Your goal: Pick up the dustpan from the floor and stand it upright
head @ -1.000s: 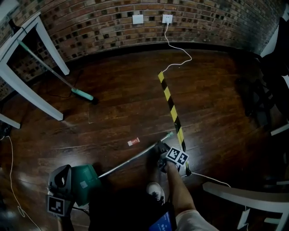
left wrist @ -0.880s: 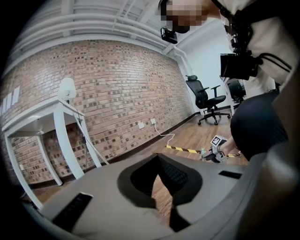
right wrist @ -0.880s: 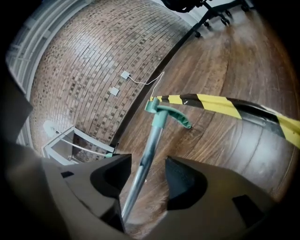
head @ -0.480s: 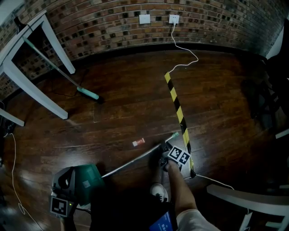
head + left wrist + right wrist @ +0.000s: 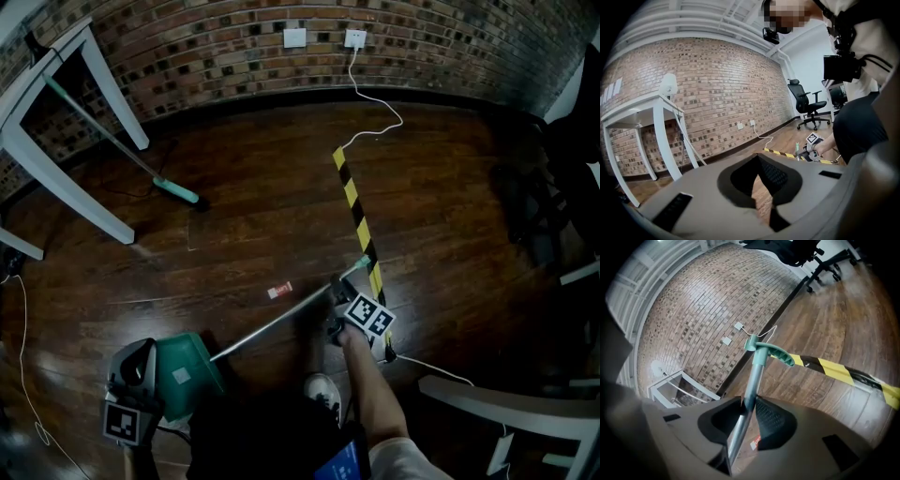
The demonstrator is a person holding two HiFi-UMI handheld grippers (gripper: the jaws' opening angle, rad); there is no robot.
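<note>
Left tongs (image 5: 758, 164): mine, low at my left; tips together, nothing between them.
Dustpan (image 5: 187, 375): green pan on the floor, just beside my left tongs; whether they touch I cannot tell.
Shoe (image 5: 323, 394): mine, on the boards between the two tongs.
Right tongs (image 5: 749, 401): closing, pads on the dustpan's pole.
Metal pole (image 5: 272, 326): slants from pan to right tongs; green end grip (image 5: 768, 351) stands just beyond the pads.
Red-and-white scrap (image 5: 278, 291): on the floor, near the pole.
Yellow-black tape (image 5: 352, 202): strip running toward the wall.
Broom (image 5: 175, 193): teal head down, leaning at the white counter (image 5: 56, 178).
Wall sockets (image 5: 294, 37): on brick, white cable (image 5: 375, 103) trailing.
</note>
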